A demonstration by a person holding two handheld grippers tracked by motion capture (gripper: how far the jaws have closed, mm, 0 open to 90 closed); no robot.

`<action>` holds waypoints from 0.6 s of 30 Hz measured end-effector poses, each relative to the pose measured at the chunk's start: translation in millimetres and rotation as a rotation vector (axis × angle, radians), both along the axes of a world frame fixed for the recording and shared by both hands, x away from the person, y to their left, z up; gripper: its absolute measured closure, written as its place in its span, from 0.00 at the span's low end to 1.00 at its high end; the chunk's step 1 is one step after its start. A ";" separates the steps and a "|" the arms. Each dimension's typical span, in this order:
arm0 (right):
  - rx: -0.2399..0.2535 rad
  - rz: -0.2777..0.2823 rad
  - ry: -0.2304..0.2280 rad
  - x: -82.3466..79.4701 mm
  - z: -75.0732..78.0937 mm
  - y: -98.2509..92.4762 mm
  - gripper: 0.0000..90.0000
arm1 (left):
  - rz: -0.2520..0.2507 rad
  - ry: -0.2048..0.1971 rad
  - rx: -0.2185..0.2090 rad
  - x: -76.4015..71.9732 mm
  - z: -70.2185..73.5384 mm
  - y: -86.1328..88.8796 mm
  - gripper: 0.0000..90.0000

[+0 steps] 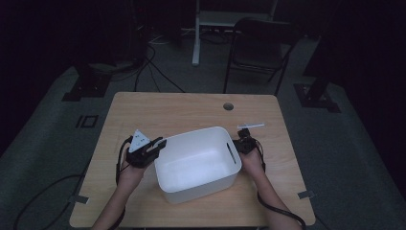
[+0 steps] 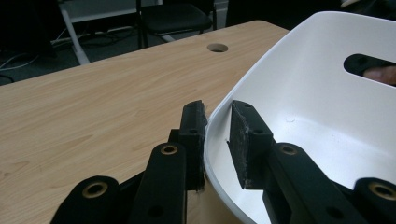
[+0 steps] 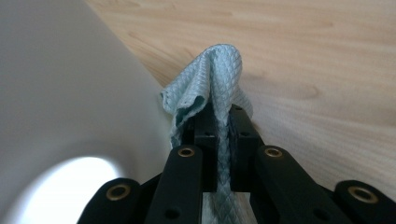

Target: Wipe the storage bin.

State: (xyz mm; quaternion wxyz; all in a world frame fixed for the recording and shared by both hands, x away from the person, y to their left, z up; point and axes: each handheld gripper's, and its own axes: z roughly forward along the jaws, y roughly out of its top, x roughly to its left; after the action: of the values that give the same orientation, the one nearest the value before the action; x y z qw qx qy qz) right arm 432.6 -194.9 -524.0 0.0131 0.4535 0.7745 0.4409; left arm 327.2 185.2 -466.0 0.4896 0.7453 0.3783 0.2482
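My high view is dim, its edges black; glare whitens the tub (image 3: 60, 196) beside my right jaws, blurring it

left gripper (image 1: 152, 146): black, grey three-cornered plate | jaws: brass-ringed screws | cables: black

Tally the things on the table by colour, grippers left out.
White: 2, the tub and a thin strip near the far right edge
Light blue: 1, the cloth in the right gripper
Total: 3
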 end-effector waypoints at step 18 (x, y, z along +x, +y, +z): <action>0.079 -0.067 -0.095 -24.3 30.6 -31.9 0.94 | -0.114 0.045 -0.057 8.7 5.6 10.8 0.64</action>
State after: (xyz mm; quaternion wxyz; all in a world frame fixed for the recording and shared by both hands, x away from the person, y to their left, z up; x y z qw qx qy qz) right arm 408.3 -226.8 -493.4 0.0470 0.4579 0.7393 0.4914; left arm 335.9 196.0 -460.4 0.5152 0.7570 0.3531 0.1922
